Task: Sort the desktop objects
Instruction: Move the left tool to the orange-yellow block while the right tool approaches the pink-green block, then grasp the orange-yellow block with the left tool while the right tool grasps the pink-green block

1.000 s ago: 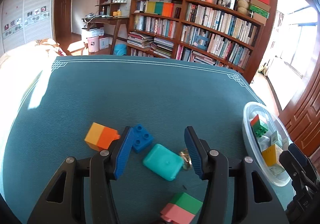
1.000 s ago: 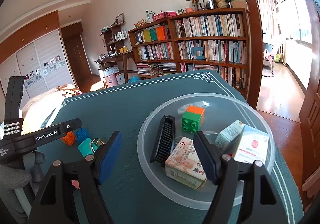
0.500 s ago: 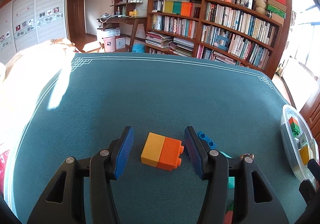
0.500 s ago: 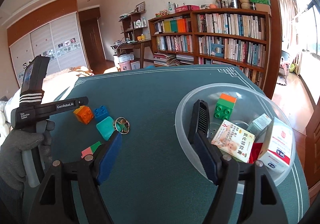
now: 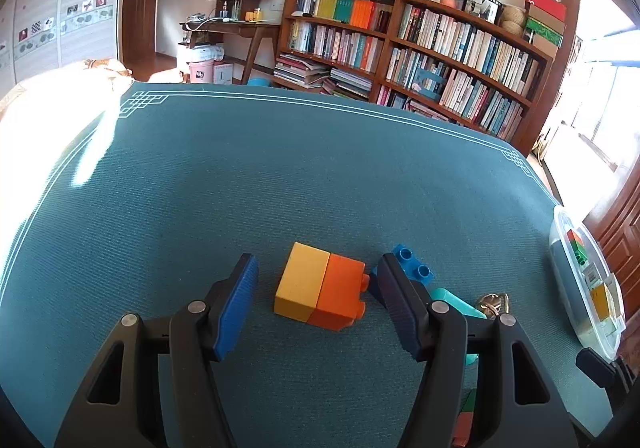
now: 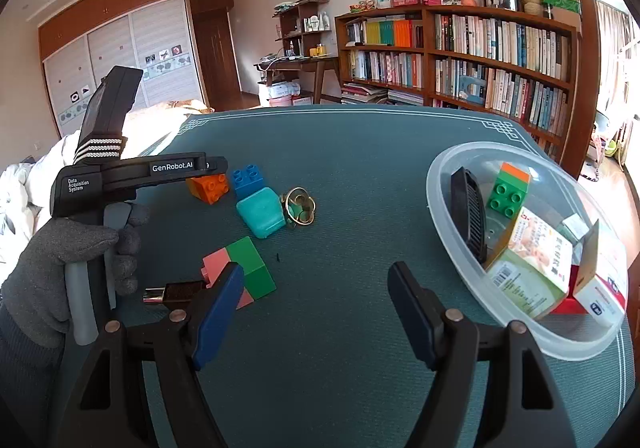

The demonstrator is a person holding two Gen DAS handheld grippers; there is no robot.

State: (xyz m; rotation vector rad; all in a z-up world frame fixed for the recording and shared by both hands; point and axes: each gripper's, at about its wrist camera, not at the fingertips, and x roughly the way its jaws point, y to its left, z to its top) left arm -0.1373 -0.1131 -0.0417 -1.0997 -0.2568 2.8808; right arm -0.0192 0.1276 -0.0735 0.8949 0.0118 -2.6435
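Note:
A yellow-and-orange brick (image 5: 320,296) lies on the green table mat between the open fingers of my left gripper (image 5: 318,300), with gaps on both sides. A blue brick (image 5: 412,270) sits just right of it, then a teal box (image 6: 260,212) and a gold ring (image 6: 299,206). A pink-and-green brick (image 6: 244,268) lies in front of my right gripper (image 6: 316,312), which is open and empty. A clear bowl (image 6: 440,208) at the right holds a green-orange brick (image 6: 508,190), a black comb (image 6: 468,214) and cartons (image 6: 528,272).
The left gripper's body and the gloved hand (image 6: 68,260) holding it stand at the left of the right wrist view. A small metal plug (image 6: 172,294) lies by the pink-and-green brick. The bowl also shows at the table's right edge (image 5: 560,248). Bookshelves stand beyond.
My left gripper has moved left from the teal box and now straddles the yellow-and-orange brick. My right gripper has pulled back left from over the bowl.

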